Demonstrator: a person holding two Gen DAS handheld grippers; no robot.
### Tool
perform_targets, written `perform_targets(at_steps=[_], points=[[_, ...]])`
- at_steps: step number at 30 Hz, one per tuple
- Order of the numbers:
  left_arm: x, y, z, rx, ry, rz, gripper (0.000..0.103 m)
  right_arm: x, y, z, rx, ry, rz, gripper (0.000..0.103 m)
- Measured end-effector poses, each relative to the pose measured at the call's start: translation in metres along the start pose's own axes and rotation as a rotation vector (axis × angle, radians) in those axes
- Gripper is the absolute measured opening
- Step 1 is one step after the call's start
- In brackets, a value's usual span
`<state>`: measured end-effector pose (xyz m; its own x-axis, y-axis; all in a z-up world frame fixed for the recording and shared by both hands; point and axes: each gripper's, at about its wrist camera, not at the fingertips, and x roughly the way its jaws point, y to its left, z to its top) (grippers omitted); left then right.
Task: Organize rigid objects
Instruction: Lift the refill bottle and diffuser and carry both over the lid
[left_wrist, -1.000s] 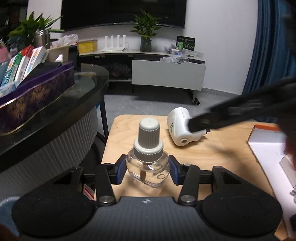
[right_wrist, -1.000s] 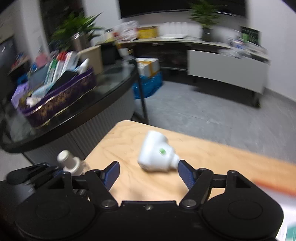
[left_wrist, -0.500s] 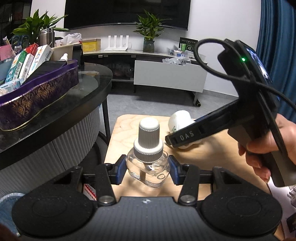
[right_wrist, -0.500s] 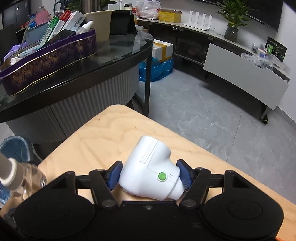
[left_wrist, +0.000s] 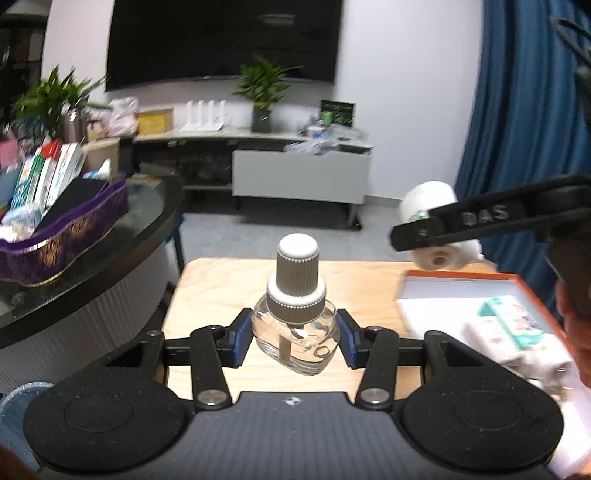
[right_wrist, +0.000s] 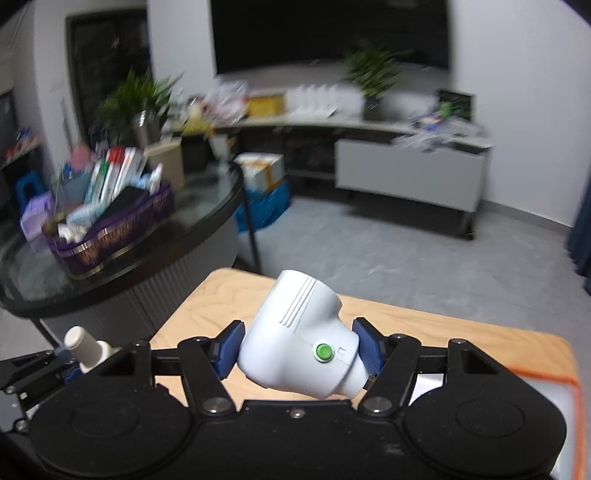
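Observation:
My left gripper is shut on a clear glass bottle with a ribbed grey and white cap, held above the wooden table. My right gripper is shut on a white plug-in device with a green button, lifted off the table. In the left wrist view the right gripper holds the white device in the air at upper right. The bottle's cap shows at lower left of the right wrist view.
A white box with an orange rim lies on the table's right side with small cartons in it. A black round glass table with a purple basket of packs stands to the left.
My right gripper has closed on the white device and lifted it off the table, moving right. My left gripper has raised the bottle a little. The orange-rimmed box came into view.

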<state>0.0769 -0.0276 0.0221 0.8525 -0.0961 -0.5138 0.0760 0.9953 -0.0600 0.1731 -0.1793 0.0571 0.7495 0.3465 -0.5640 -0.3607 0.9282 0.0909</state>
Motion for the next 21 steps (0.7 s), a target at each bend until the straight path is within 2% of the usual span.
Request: perform_targets(at_steps=[6, 12, 17, 21], points=[[-0.035, -0.055, -0.004, -0.023, 0.028, -0.109, 0.048, -0.099, -0.043, -0.036, 0.073, -0.056, -0.104, 0.078], [-0.044, -0.102, -0.001, 0.018, 0.037, -0.213, 0.048, -0.174, -0.089, -0.073, 0.172, -0.107, -0.211, 0.077], [-0.052, -0.134, -0.006, 0.073, 0.009, -0.254, 0.048, -0.209, -0.107, -0.098, 0.230, -0.151, -0.237, 0.078], [-0.053, -0.142, -0.027, 0.080, 0.021, -0.257, 0.048, -0.212, -0.111, -0.122, 0.256, -0.136, -0.234, 0.078]])
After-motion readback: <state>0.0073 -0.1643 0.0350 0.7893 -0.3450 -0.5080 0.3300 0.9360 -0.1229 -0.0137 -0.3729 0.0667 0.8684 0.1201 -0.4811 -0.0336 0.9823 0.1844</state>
